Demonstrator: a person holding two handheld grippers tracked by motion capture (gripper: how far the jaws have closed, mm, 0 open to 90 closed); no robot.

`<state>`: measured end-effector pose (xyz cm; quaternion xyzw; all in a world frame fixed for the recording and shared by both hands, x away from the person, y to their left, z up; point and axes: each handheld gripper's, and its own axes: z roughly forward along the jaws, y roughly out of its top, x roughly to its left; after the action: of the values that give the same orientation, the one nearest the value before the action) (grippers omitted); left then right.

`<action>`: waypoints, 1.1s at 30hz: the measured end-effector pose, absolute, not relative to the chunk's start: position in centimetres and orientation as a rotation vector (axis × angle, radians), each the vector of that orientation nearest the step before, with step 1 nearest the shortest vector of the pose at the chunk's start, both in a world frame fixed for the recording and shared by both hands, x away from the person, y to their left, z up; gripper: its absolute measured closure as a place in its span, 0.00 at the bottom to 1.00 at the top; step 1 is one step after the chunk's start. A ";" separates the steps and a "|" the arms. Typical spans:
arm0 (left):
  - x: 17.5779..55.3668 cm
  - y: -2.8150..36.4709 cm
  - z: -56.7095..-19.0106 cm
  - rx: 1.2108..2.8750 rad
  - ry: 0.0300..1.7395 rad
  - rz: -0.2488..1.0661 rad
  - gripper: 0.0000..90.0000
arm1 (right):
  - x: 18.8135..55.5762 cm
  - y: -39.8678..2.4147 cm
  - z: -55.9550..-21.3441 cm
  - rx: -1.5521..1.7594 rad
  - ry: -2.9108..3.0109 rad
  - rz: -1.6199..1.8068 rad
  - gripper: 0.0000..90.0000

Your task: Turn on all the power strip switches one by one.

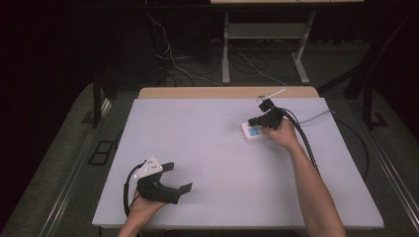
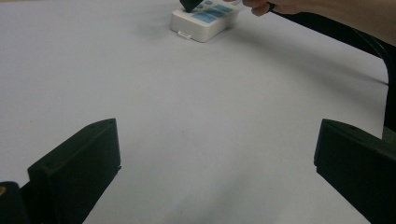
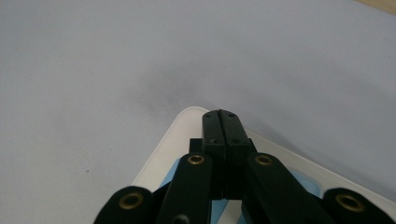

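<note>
White power strip (image 1: pixel 253 132) is what my right tongs (image 1: pixel 256 120) are working over: a small, rounded-cornered plastic block with pale blue socket panels set into its top face and a little tab on one short end, which I can make out in the left gripper view (image 2: pixel 204 21). It lies flat on the pale grey bench (image 1: pixel 222 163), toward the far right part of it, with a grey cord running off from it to the right edge.

From the right gripper view I see my right tongs pressed fully together, nothing between them, their joined tip sitting over the strip's (image 3: pixel 187 135) top near one rounded corner, just above a blue panel. Whether the tip actually touches the plastic I cannot tell. In the high view the same tongs hang over the strip from its far side, my hand (image 1: pixel 282 132) just beside it.

My left tongs (image 1: pixel 179 178) stand wide apart and hold nothing, resting low over the near left part of the bench, well apart from the strip.
</note>
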<state>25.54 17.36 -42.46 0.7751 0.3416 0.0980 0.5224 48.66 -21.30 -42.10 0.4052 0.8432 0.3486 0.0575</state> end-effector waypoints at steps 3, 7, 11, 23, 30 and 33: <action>25.6 17.4 -42.5 1.855 0.820 0.235 0.00 | 48.7 -21.3 -42.0 1.238 2.556 1.048 1.00; 25.6 17.4 -42.5 1.854 0.823 0.235 0.00 | 48.8 -21.7 -42.0 1.288 2.566 1.082 1.00; 25.6 17.5 -42.4 1.851 0.825 0.236 0.00 | 48.9 -22.3 -42.0 1.324 2.572 1.114 1.00; 25.6 17.4 -42.4 1.852 0.825 0.236 0.00 | 48.5 -23.7 -39.8 1.330 2.511 1.211 1.00; 25.6 17.4 -42.4 1.852 0.826 0.238 0.00 | 48.2 -25.2 -38.7 1.336 2.484 1.195 1.00; 25.6 17.4 -42.4 1.853 0.827 0.238 0.00 | 48.2 -25.8 -38.4 1.348 2.475 1.203 1.00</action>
<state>25.61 17.39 -42.45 0.7736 0.3451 0.0993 0.5222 48.21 -25.80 -38.42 0.4396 0.8070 0.3924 0.0385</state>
